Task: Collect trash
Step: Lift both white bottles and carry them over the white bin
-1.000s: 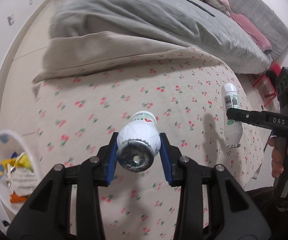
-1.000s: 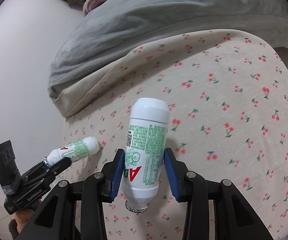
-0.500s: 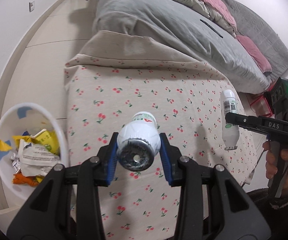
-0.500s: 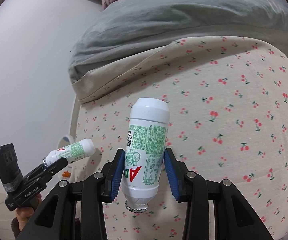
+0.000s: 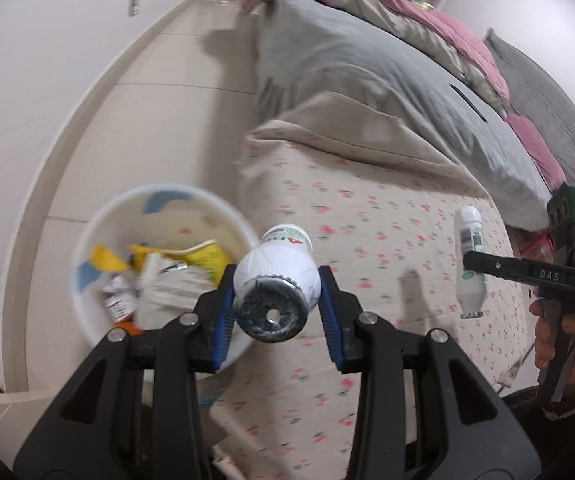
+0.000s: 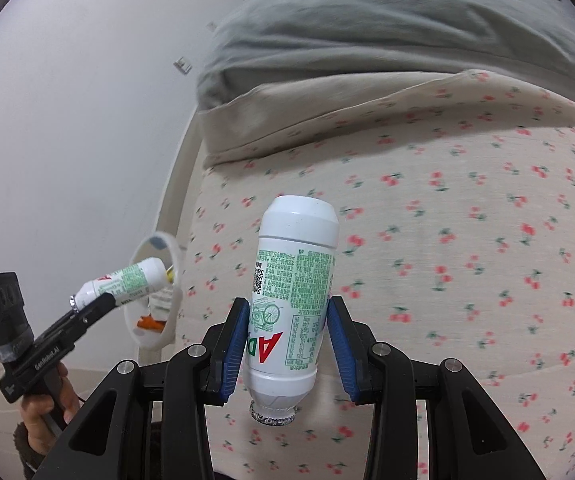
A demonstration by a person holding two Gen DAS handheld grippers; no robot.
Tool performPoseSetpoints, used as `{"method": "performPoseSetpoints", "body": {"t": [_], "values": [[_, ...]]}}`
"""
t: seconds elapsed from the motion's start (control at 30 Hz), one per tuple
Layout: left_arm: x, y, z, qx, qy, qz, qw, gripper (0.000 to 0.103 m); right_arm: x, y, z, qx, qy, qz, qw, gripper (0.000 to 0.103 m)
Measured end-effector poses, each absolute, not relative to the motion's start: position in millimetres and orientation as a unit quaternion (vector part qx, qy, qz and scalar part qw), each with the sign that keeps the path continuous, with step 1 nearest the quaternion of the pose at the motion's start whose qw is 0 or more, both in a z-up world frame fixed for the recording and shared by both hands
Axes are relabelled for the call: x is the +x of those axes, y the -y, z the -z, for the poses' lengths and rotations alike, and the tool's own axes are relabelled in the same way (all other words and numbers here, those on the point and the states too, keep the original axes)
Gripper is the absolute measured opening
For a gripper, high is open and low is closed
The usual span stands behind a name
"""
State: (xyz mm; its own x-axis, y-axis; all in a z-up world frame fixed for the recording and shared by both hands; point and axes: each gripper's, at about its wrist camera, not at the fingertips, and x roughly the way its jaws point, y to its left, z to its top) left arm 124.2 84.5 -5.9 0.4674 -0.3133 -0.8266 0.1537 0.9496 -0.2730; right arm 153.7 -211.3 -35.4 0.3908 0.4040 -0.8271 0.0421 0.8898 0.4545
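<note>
My left gripper [image 5: 275, 304] is shut on a small white drink bottle [image 5: 275, 276] with a green label, its foil mouth toward the camera. It hangs at the bed's left edge, beside a white trash bin [image 5: 99, 232] on the floor. My right gripper [image 6: 289, 344] is shut on a second white bottle [image 6: 293, 280], held mouth down above the cherry-print sheet [image 6: 467, 260]. The right gripper also shows in the left wrist view [image 5: 471, 264] with its bottle [image 5: 469, 236]. The left gripper shows in the right wrist view [image 6: 107, 300], its bottle [image 6: 127, 280] in front of the bin [image 6: 171, 280].
The bin holds yellow wrappers and paper [image 5: 167, 272]. A grey duvet [image 5: 367, 72] and pink blanket [image 5: 467, 40] cover the far part of the bed. A white wall [image 5: 27, 60] and pale floor [image 5: 175, 64] lie to the left.
Both grippers have swung left toward the bin with their bottles still held. The bin has come from the far left to just beside the left gripper's bottle.
</note>
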Motion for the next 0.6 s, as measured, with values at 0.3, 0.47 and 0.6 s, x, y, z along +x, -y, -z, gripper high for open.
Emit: {"method": "performPoseSetpoints", "body": {"t": [0.3,0.47,0.6], "values": [[130.0,-147.8,20.2,-0.123,-0.492,0.066,0.86,0.04,165.4,157.8,41.4,0.185,-0.549,-0.141,0.803,0.041],[141.4,-155.5,32.5,-0.123,-0.497,0.048,0.858,0.041,166.0,129.0,42.2,0.17,-0.551,-0.154,0.803,0.041],[147.6,-158.6,44.8,-0.13,-0.5,0.049,0.855,0.041,162.5,110.6,43.8,0.158,-0.553,-0.163,0.802,0.041]]}}
